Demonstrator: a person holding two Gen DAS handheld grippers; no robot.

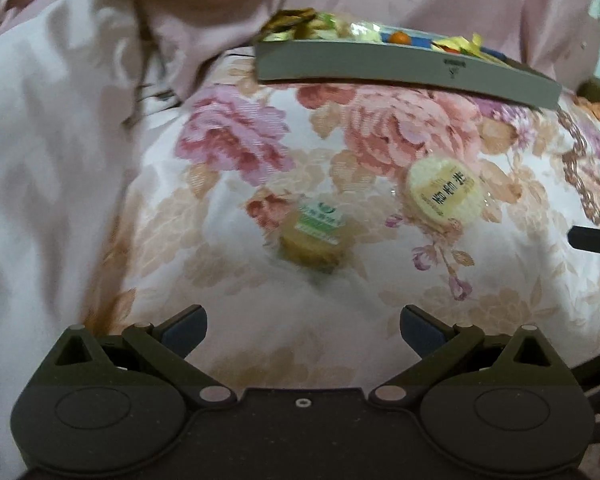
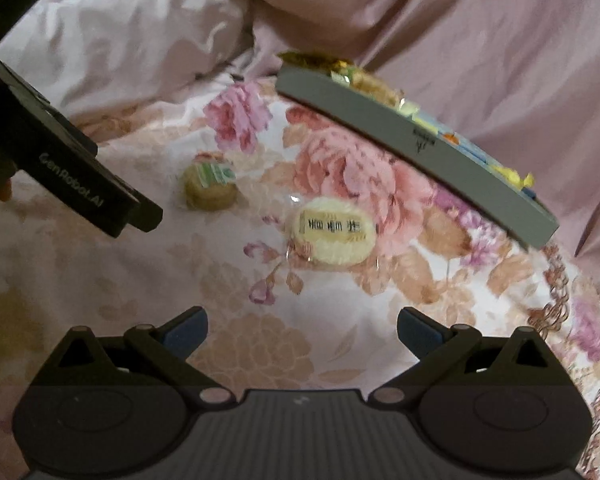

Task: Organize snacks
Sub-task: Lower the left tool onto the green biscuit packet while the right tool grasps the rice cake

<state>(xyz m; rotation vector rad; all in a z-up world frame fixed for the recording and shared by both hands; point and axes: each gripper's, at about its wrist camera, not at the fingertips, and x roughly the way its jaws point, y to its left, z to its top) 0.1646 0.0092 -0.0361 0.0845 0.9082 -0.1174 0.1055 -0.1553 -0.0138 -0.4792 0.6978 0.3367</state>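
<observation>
Left tongs point(image 1: 303, 330) agape, right tongs point(image 2: 302, 330) agape — both empty

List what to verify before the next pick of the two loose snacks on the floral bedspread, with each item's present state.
1. Left gripper jaws wide apart and empty: ok.
2. Right gripper jaws wide apart and empty: ok.
3. Brown round wrapped pastry with a green label lies straight ahead of the left gripper, nothing on top of it: ok.
4. Pale yellow round wrapped pastry with dark lettering lies ahead of the right gripper, apart from the brown one: ok.
5. Flat grey cardboard box already holds wrapped sweets; free room inside: cannot tell.
6. Both views sharp enough for fine aiming: not ok, slightly blurred.
</observation>
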